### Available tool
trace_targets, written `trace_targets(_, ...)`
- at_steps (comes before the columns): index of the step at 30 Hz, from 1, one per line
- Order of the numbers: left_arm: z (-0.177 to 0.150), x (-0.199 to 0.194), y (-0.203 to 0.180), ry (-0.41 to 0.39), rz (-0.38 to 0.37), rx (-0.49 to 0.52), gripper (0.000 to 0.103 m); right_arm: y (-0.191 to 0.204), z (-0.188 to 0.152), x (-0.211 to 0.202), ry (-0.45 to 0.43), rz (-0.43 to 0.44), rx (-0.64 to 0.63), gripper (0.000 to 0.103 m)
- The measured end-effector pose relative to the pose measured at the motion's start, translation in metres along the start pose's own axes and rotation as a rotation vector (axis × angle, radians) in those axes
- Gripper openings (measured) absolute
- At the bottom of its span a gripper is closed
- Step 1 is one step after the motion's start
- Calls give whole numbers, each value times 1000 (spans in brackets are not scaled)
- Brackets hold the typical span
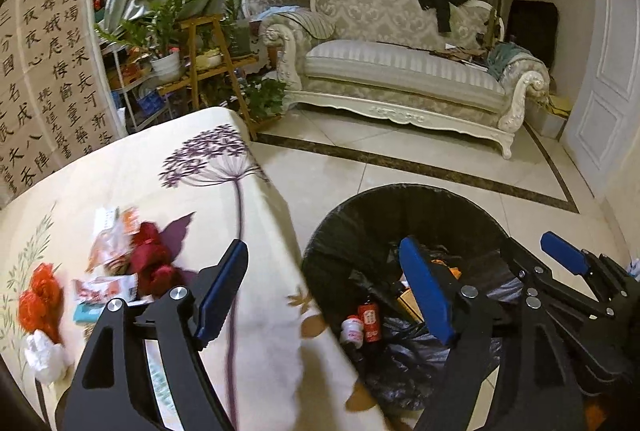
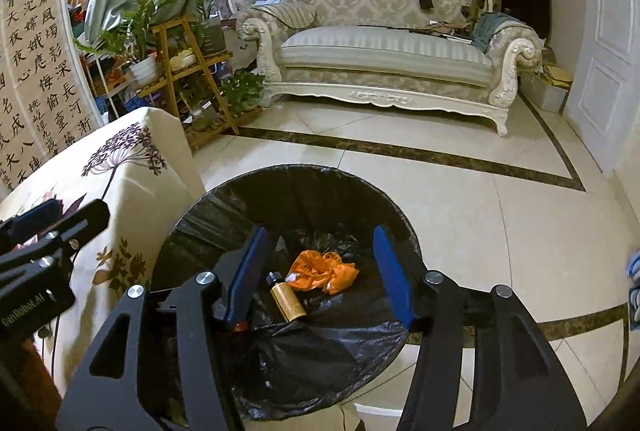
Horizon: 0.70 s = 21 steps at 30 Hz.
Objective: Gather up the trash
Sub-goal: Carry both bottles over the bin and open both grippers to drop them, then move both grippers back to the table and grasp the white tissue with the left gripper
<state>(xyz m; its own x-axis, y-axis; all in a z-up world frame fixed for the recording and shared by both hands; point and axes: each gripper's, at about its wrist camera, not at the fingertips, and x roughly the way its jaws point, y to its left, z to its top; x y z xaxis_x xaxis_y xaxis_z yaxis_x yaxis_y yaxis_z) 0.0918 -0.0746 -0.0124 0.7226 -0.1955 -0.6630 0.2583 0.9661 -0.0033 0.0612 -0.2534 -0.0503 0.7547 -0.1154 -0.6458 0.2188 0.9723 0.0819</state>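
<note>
Black liner hides the bin's depths; both the left claw and right claw gape, holding nothing.

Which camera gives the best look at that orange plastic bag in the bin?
The right wrist view. It looks straight down into the trash bin, so the orange plastic bag lies fully exposed beside a gold bottle. In the left wrist view, only an orange sliver peeks past a blue fingertip.
</note>
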Motion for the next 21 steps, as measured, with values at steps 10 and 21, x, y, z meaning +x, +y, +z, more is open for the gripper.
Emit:
trace_targets(10,-15,-33,42,-22,63,-47,78,27,-7,-15,2,40,-26,63)
trace_targets(21,-41,-67,100,-31,184,-116,79,87,-18,-32,10,147,-123,63)
